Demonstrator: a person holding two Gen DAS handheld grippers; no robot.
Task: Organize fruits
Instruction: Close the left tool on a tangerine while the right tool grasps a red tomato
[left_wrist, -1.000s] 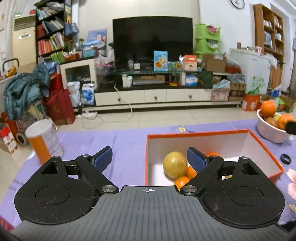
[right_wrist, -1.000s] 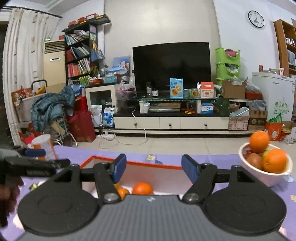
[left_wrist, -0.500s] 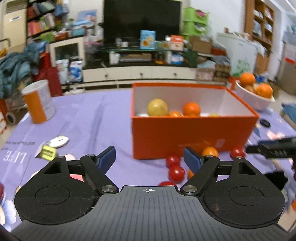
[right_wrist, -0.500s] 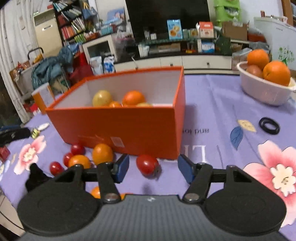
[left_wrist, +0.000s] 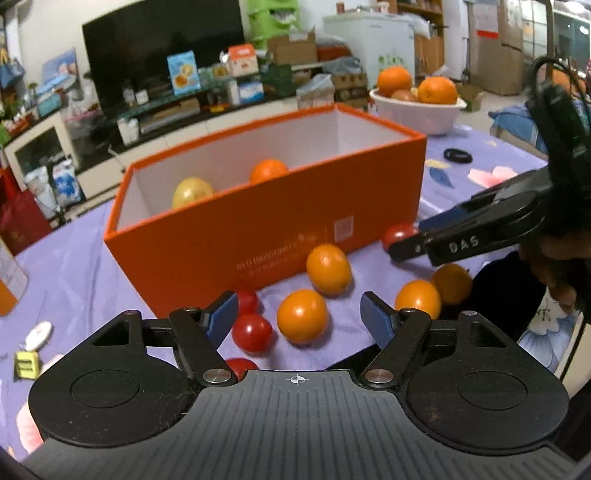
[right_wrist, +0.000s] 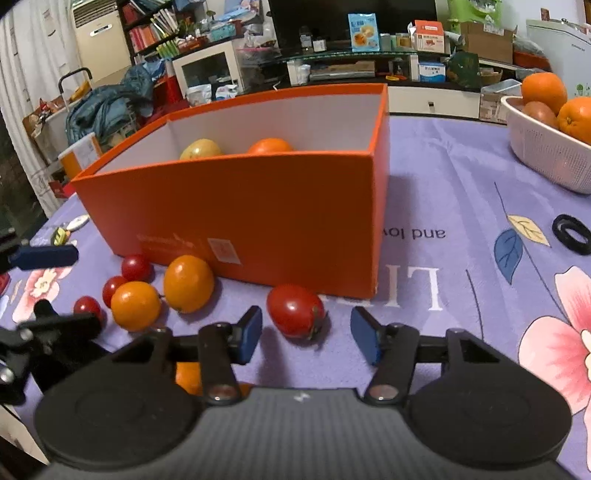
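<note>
An orange box (left_wrist: 266, 229) stands on the purple cloth with a yellow fruit (left_wrist: 192, 192) and an orange (left_wrist: 269, 170) inside. Small oranges and red tomatoes lie loose in front of it. My left gripper (left_wrist: 299, 314) is low over the cloth, jaws closing. A small orange (left_wrist: 303, 315) sits between its fingers, untouched by the pads. My right gripper (right_wrist: 306, 334) also has its jaws closing, around a red tomato (right_wrist: 295, 310), with gaps on both sides. In the left wrist view the right gripper (left_wrist: 417, 236) reaches that tomato (left_wrist: 397, 234) from the right.
More small oranges (left_wrist: 328, 269) (left_wrist: 417, 299) and red tomatoes (left_wrist: 251, 330) crowd the cloth by the box front. A white bowl (right_wrist: 546, 162) of large oranges stands at the back right. A black ring (right_wrist: 571, 229) lies near it. The table's front edge is close below the grippers.
Both grippers have dropped from above the box to the cloth in front of it, and their jaws have narrowed. The small orange and the tomato now lie between the fingers.
</note>
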